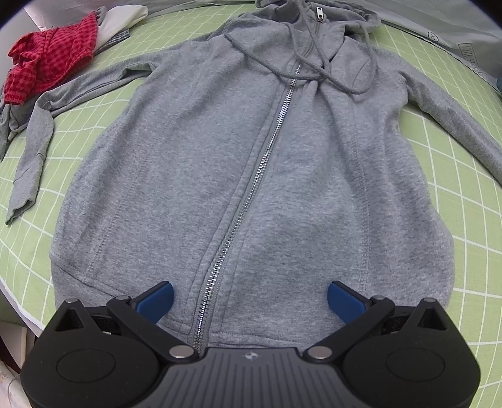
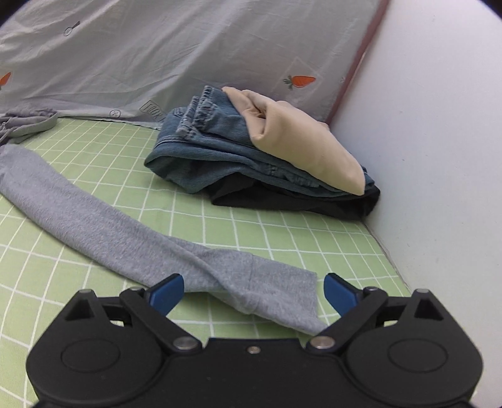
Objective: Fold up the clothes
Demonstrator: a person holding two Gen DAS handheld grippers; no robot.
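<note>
A grey zip hoodie (image 1: pixel 194 175) lies flat, front up, on the green checked sheet (image 1: pixel 464 201), hood at the far end and both sleeves spread outward. My left gripper (image 1: pixel 250 298) is open over the hoodie's bottom hem, its blue fingertips either side of the metal zipper (image 1: pixel 251 194). In the right wrist view the hoodie's right sleeve (image 2: pixel 103 226) runs diagonally across the sheet. My right gripper (image 2: pixel 253 290) is open, with the sleeve's cuff (image 2: pixel 282 295) lying between its blue fingertips.
A red checked garment (image 1: pixel 47 59) and white cloth (image 1: pixel 122 18) are piled at the far left. A stack of folded jeans (image 2: pixel 213 147), a beige garment (image 2: pixel 301 147) and black cloth (image 2: pixel 291 201) sits by the white wall (image 2: pixel 439 157). A grey carrot-print pillow (image 2: pixel 188 53) lies behind.
</note>
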